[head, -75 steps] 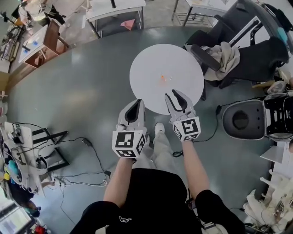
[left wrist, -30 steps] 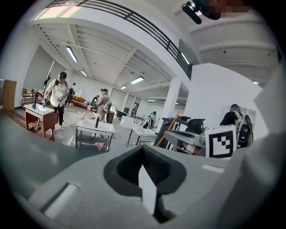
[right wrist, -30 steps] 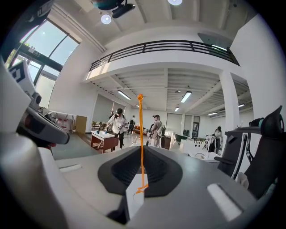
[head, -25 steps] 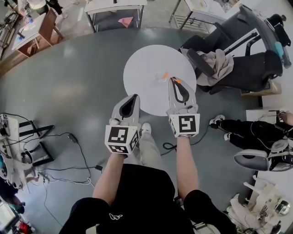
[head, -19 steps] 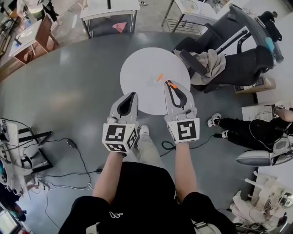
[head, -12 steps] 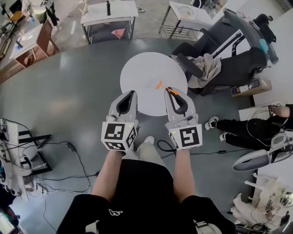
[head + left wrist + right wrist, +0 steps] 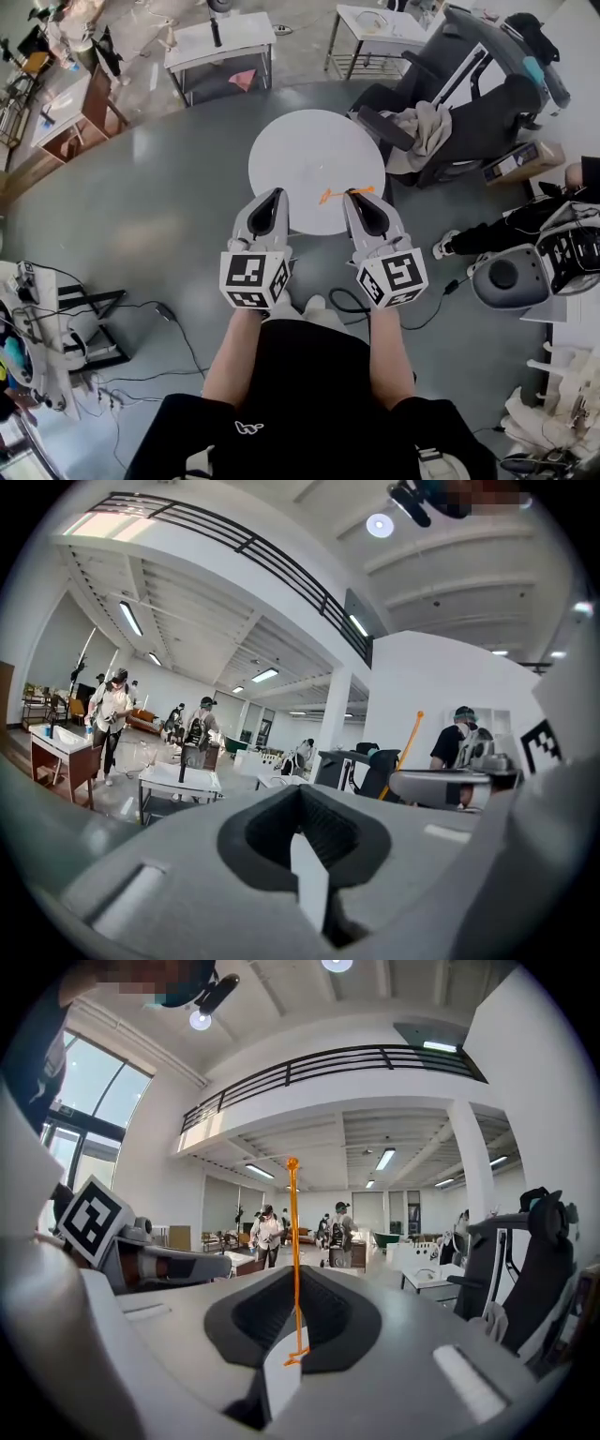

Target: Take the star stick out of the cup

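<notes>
A thin orange star stick is pinched at its lower end by my right gripper, which is shut on it. In the right gripper view the stick rises straight up from the jaws, with a small knob at its top. It hangs over the near edge of the round white table. I cannot make out the cup on the table. My left gripper is shut on nothing, level with the right one and to its left. From the left gripper view the stick shows beside the right gripper's body.
A black reclining chair with a beige cloth stands right of the table. White work tables are behind it. Cables lie on the grey floor at left. A round machine base sits at right. Several people stand far off.
Both grippers have drawn back from the table's middle to its near edge. The right one carries the orange stick with it, away from where the cup stood.
</notes>
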Demonstrator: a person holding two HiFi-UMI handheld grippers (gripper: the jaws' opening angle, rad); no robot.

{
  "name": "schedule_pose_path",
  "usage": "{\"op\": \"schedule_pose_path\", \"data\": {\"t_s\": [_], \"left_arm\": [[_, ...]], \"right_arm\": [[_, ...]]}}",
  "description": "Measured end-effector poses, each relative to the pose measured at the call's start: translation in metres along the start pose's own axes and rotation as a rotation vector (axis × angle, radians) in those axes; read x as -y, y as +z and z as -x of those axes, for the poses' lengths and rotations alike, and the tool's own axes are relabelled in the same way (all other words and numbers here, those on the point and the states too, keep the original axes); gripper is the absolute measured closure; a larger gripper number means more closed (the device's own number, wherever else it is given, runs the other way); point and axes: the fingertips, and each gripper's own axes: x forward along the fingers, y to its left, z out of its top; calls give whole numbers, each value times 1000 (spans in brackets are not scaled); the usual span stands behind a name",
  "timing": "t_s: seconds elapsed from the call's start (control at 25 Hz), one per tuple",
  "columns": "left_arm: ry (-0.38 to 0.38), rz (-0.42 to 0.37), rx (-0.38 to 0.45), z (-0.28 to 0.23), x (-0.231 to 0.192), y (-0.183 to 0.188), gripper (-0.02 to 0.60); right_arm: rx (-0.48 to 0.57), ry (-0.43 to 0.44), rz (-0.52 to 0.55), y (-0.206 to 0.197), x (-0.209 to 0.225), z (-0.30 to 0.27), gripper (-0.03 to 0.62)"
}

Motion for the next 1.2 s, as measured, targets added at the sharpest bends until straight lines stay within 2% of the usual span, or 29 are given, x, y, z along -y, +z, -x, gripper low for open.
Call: {"op": "schedule_pose_path", "data": {"t_s": [0.12, 0.36, 1.2], "left_arm": [[-4, -11, -8, -1, 15, -3, 580], [-15, -26, -6, -5, 33, -4, 580], [0, -30, 4, -10, 40, -1, 580]], "right_arm": [[-9, -7, -26, -7, 8, 10, 576], [-9, -5, 23, -10, 14, 17, 576], [-7, 21, 22, -15, 21, 12, 576]]}}
